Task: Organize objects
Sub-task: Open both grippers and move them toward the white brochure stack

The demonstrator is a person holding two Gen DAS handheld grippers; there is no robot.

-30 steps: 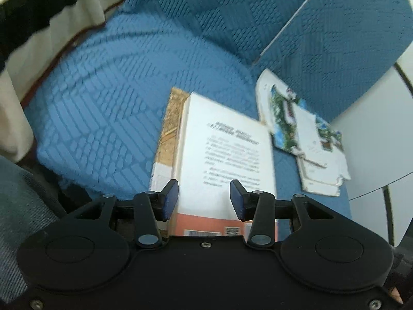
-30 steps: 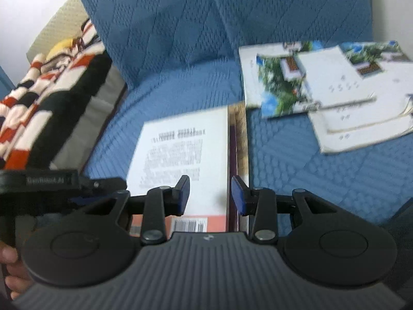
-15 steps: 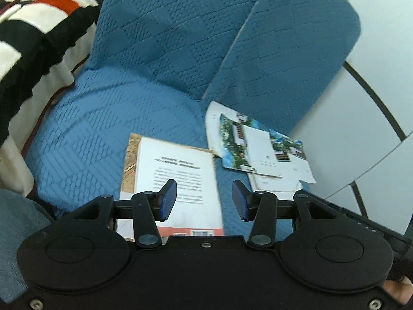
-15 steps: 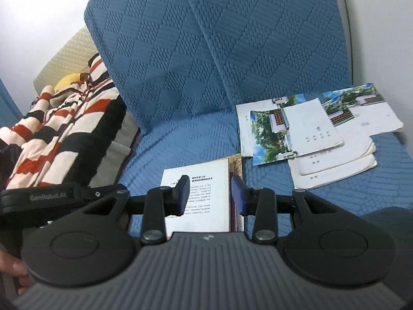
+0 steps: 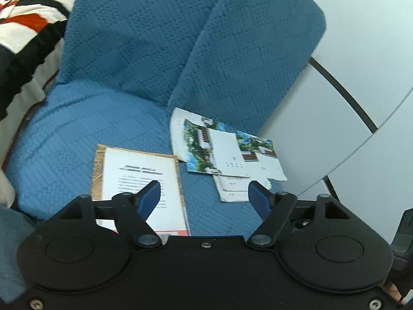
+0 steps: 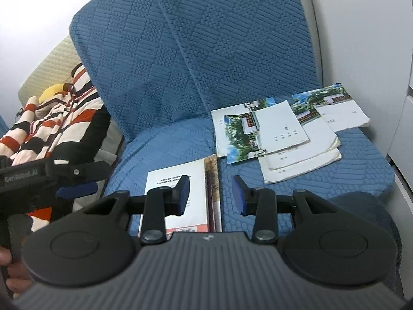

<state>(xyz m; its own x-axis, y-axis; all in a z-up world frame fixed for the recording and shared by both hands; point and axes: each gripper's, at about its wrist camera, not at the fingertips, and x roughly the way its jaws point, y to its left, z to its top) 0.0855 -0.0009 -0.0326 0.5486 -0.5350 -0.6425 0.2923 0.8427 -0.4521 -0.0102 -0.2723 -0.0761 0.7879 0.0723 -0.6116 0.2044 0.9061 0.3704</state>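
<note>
Left gripper [image 5: 205,193]: fingers spread wide, having just been opening, nothing between them; it hangs above the seat, clear of everything. Right gripper [image 6: 211,193]: fingers partly apart, gap empty, pads pressing on nothing; also held above the seat.

Below both, a book [image 5: 140,180] lies flat on the blue sofa seat [image 5: 72,139], white back cover up, barcode end nearest the grippers; the right view suggests a second volume under it, brown edge showing along one side, though I cannot tell for sure. Just beside its far corner, a loose fan of thin booklets [image 6: 278,139] with photo covers, overlapping, askew, near the seat's end by the white wall. A striped blanket [image 6: 51,129] sits well apart at the other end.

Handling, as judgement: book stiff, moderately heavy, cover likely smooth; best taken across the spine or a free long edge, fingers sliding under where the soft cushion yields. Booklets light, floppy, apt to slide and fan out; pinch several together at the bound edge, or square them first.
</note>
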